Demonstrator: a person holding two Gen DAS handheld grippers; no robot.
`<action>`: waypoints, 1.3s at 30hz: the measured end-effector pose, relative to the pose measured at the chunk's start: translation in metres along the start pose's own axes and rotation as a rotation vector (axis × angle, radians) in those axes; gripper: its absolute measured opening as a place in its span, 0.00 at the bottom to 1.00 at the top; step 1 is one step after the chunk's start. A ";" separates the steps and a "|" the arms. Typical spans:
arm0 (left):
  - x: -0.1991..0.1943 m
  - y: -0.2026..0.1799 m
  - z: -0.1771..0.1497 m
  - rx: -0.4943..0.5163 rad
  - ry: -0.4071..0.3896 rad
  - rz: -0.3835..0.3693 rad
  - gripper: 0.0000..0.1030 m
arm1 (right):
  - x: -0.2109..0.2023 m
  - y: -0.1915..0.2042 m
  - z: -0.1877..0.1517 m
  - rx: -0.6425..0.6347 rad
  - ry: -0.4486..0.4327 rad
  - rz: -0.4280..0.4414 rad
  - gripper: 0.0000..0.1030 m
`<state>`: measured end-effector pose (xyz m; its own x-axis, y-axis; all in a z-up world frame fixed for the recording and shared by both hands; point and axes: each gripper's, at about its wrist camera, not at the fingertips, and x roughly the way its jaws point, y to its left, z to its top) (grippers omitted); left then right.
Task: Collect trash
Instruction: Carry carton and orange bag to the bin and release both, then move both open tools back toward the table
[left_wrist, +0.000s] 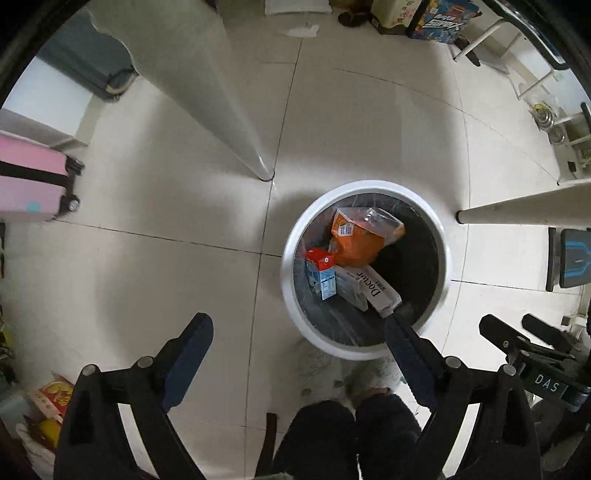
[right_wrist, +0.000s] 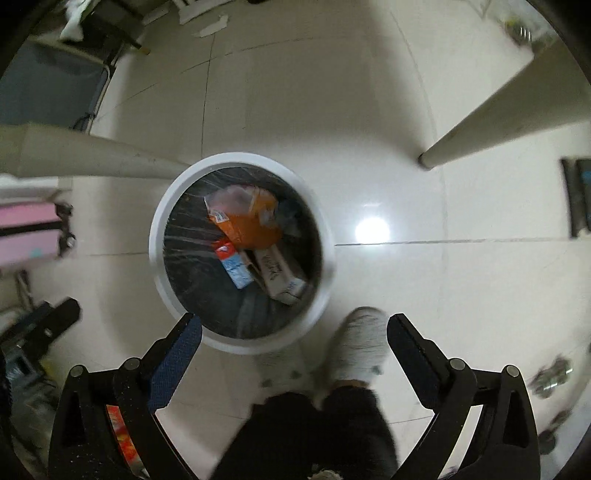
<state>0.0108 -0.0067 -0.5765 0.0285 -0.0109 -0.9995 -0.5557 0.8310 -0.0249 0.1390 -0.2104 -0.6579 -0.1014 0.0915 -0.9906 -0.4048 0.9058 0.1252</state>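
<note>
A round white trash bin (left_wrist: 291, 236) with a black liner stands on the tiled floor. Inside lie an orange plastic bag (left_wrist: 360, 236), a red and blue carton (left_wrist: 321, 275) and a white box (left_wrist: 373, 291). My left gripper (left_wrist: 301, 328) is open and empty, high above the bin's near rim. In the right wrist view the bin (right_wrist: 157, 229) holds the same orange bag (right_wrist: 251, 221), carton (right_wrist: 234, 267) and white box (right_wrist: 280, 275). My right gripper (right_wrist: 293, 326) is open and empty above the bin's near edge. The other gripper (left_wrist: 532, 343) shows at the right.
Two white table legs (left_wrist: 229, 110) (left_wrist: 517, 206) stand beside the bin. A pink suitcase (left_wrist: 33, 181) is at the left. The person's slippered foot (right_wrist: 362, 347) and dark trousers (right_wrist: 314, 435) are below. Boxes (left_wrist: 439, 18) and paper scraps (left_wrist: 303, 31) lie at the far side.
</note>
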 end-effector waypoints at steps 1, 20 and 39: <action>-0.009 0.000 -0.003 0.005 -0.006 0.010 0.92 | -0.006 0.001 0.001 -0.009 -0.006 -0.016 0.98; -0.212 -0.008 -0.061 0.039 -0.077 0.014 0.92 | -0.257 0.043 -0.073 -0.098 -0.110 -0.096 0.98; -0.396 -0.023 0.048 -0.028 -0.350 0.045 0.99 | -0.487 0.051 0.026 0.066 -0.269 0.064 0.98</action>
<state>0.0524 0.0058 -0.1797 0.2836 0.2207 -0.9332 -0.5853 0.8107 0.0138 0.1915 -0.1978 -0.1704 0.1234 0.2480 -0.9609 -0.3445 0.9187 0.1929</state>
